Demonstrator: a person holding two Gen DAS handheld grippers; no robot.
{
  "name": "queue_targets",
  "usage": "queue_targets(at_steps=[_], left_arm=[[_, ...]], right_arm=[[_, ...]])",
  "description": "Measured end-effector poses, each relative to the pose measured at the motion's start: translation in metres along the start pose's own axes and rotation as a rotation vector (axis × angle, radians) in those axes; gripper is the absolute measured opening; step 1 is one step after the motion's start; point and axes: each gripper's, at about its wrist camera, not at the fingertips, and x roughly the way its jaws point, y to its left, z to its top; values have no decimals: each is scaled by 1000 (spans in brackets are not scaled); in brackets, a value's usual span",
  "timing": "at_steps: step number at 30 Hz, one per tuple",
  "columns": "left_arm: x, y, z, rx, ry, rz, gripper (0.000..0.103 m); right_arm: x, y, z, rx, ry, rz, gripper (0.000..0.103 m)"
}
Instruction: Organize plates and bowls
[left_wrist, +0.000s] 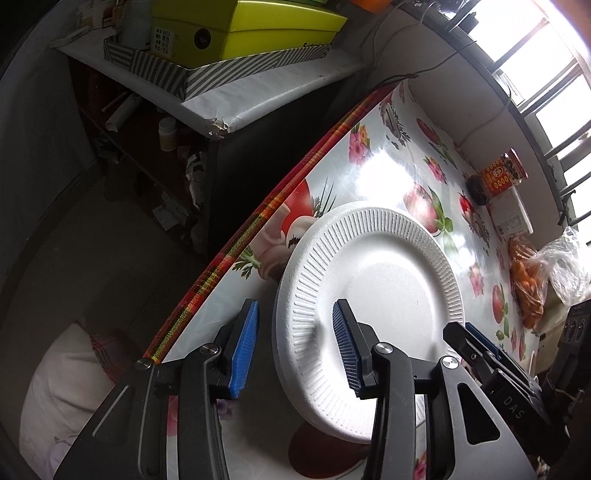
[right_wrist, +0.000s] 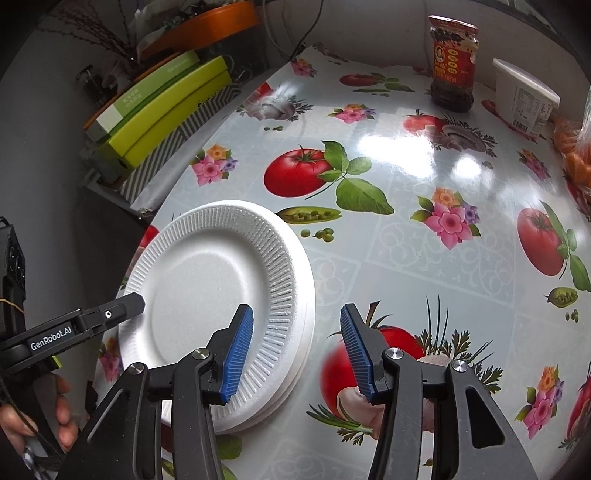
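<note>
Both grippers tilt steeply down over a stack of white foam plates (right_wrist: 218, 291) lying near the table's left edge. The left gripper (left_wrist: 295, 343) straddles the stack's left rim, jaws apart, pads clear. The right gripper (right_wrist: 297, 350) straddles its right rim, equally parted. A glossy tomato-and-flower oilcloth (right_wrist: 424, 240) covers the table; a sauce jar (right_wrist: 452, 62) stands at the far edge.

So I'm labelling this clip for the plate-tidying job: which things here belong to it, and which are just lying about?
Part of the job:
- stack of white foam plates
- left claw, open astride the stack's rim
- right claw, open astride the opposite rim

Lying about:
- sauce jar
- white tub
- bag of oranges
- green boxes
</note>
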Motion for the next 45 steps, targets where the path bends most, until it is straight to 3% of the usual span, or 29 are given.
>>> queue_targets(at_steps=[8, 15, 20, 45], left_arm=[[3, -4, -2, 0, 10, -19, 43], [4, -7, -3, 12, 8, -2, 39], [4, -7, -4, 21, 7, 10, 35], [16, -56, -17, 111, 42, -21, 35]], right_arm=[[4, 0, -2, 17, 13, 34, 48], [6, 0, -4, 17, 24, 40, 30], [5, -1, -4, 16, 23, 39, 30], [-25, -45, -15, 78, -15, -10, 30]])
